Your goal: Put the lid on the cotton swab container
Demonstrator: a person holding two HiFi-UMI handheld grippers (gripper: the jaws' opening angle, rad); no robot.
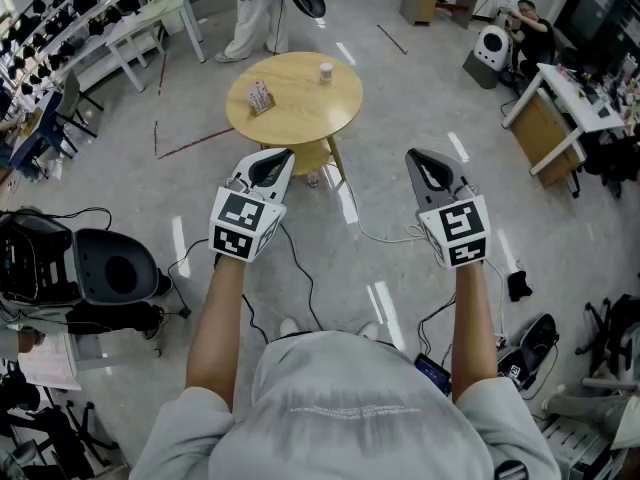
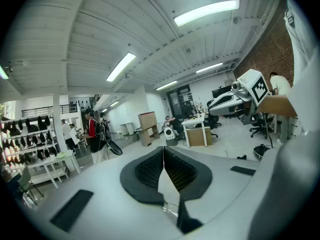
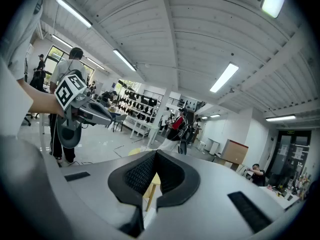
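Two grippers, both empty: the left gripper (image 1: 275,163) and right gripper (image 1: 422,165) are held out in front of the person, each with its jaws pressed together on nothing. Well beyond them stands a round wooden table (image 1: 300,118). On it a clear box (image 1: 260,97), apparently holding the swabs, sits left of centre. A small round piece (image 1: 325,71), probably the lid, lies apart near the far edge. Assessment: approach not yet made. Recommend closing in first, opening one claw before reaching the lid, and steadying the box with the other.
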